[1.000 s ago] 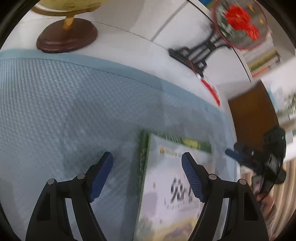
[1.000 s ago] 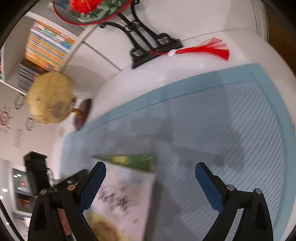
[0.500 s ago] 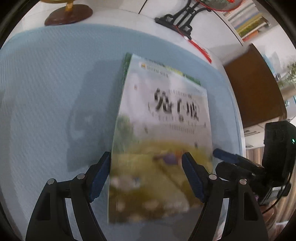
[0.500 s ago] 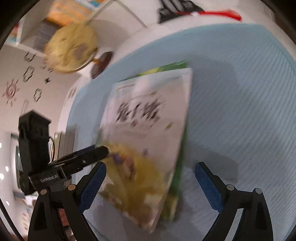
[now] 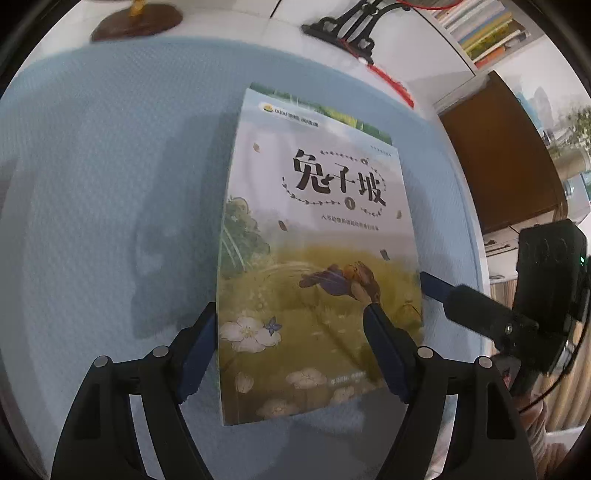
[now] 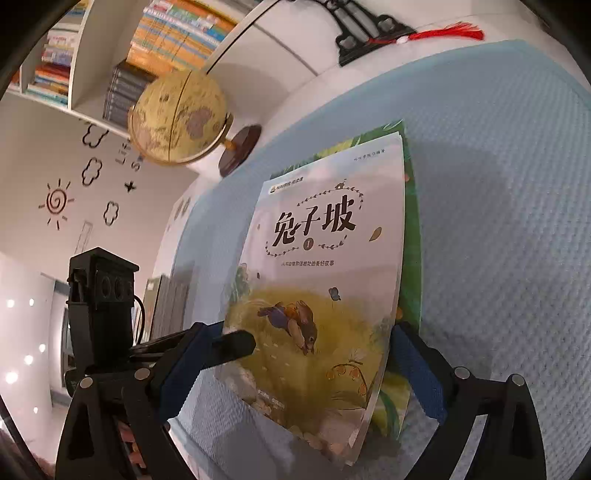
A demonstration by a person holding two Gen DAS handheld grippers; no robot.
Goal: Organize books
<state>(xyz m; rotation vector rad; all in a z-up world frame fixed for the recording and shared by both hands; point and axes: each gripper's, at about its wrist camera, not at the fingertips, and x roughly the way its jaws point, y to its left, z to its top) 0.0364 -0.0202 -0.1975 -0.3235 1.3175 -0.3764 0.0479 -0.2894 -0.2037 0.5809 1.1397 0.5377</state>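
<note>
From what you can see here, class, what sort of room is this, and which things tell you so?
Probably a child's study or reading room: white shelves packed with colourful books, a yellowish desk globe on a brown wooden base, and black sun and cloud wall stickers.

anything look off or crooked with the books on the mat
The top book sits skewed on the green book beneath it: green shows as a wedge along its far and right edges, so the two are not squared up. Nothing looks torn or spilled on the blue mat.
</note>
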